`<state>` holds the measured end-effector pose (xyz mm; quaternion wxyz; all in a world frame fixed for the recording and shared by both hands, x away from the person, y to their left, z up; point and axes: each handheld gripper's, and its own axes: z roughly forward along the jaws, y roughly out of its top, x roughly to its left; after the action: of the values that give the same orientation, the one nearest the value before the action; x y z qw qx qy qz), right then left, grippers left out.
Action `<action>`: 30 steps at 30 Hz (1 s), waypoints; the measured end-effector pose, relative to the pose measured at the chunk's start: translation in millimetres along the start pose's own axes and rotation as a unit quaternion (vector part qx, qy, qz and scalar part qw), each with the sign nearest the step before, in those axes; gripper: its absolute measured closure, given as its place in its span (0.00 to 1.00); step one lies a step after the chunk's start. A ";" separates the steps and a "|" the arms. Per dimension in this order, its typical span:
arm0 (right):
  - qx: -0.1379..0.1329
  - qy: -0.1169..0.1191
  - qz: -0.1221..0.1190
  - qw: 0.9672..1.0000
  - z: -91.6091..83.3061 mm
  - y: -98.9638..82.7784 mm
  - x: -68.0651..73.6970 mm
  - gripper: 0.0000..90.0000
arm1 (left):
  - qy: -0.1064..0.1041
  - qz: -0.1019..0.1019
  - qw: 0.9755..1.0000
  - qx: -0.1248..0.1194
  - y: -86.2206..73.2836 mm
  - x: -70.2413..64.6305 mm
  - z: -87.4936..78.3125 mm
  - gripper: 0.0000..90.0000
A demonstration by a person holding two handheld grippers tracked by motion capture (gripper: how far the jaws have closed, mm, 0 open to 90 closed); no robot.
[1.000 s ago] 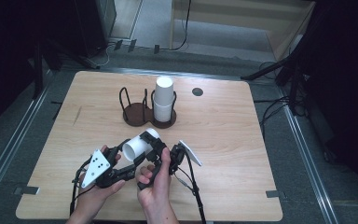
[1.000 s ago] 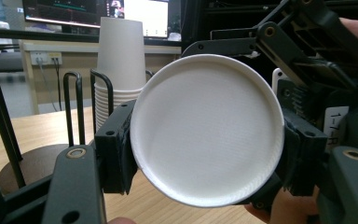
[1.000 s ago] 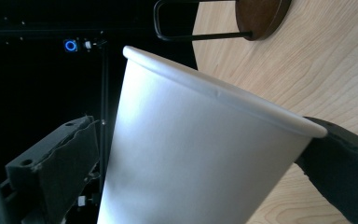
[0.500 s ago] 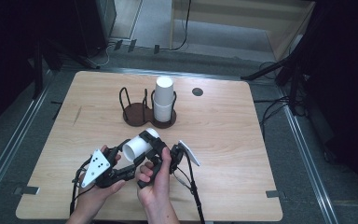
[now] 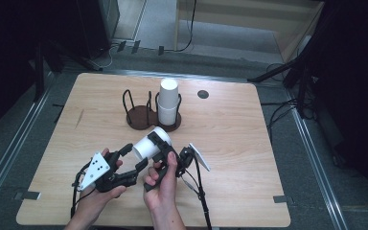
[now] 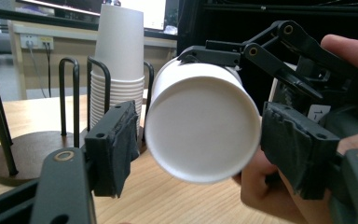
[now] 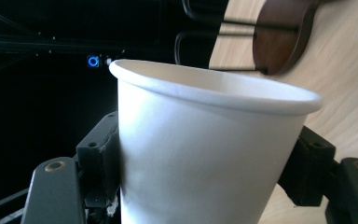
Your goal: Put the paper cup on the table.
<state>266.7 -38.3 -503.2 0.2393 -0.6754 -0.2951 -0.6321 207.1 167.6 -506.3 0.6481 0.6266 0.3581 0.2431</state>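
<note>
White paper cup (image 5: 146,144): lying on its side above the table's near half, base pointing at my left gripper, rim away.
Right gripper (image 5: 163,146): I'm clamping it across the cup wall, both jaws pressing the sides.
Left gripper (image 5: 133,158): I'm holding it w/ jaws apart, pads either side of the cup base (image 6: 200,126), not yet touching as far as I can tell.
Step in hand: I'm judging this a hand-over, right to left.
Next move: closing left pads gently on the base end, then releasing right; thin wall, so light squeeze.
Holder (image 5: 141,117) w/ cup stack (image 5: 168,100): standing well beyond.
Room: bare wooden table (image 5: 249,143) to the right; near edge close under my wrists.
</note>
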 end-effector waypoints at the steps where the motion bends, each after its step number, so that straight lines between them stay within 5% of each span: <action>1: -0.006 -0.003 -0.011 1.000 -0.5 0.8 0.0 0.30 | 0.005 0.002 1.000 0.004 0.4 0.1 -0.9 0.31; 3: -0.015 -0.006 -0.021 1.000 -1.2 1.8 0.6 0.30 | 0.007 0.002 1.000 0.008 0.8 0.6 -1.6 0.29; 7: -0.043 -0.021 -0.088 0.995 -2.4 5.1 2.2 0.30 | 0.010 -0.014 1.000 0.024 0.6 4.9 -3.1 0.16; 17: -0.066 -0.044 -0.175 0.981 -5.3 6.1 2.6 0.30 | 0.077 -0.010 0.996 0.040 -7.3 25.7 -7.0 0.14; 20: -0.073 -0.050 -0.208 0.974 -5.3 5.7 3.2 0.30 | 0.093 -0.013 0.995 0.038 -7.8 31.9 -9.7 0.14; 27: -0.081 -0.071 -0.266 0.958 -6.1 5.0 3.3 0.30 | 0.084 -0.046 0.993 0.070 -10.6 46.9 -14.4 0.01; 30: -0.089 -0.076 -0.296 0.948 -6.4 4.6 3.1 0.30 | 0.091 -0.045 0.991 0.083 -12.4 51.9 -16.7 0.00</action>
<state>265.5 -45.7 -499.4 -0.0430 -0.6224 -0.4418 -0.6447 225.0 216.7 -526.2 0.5685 0.6367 0.4630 0.2389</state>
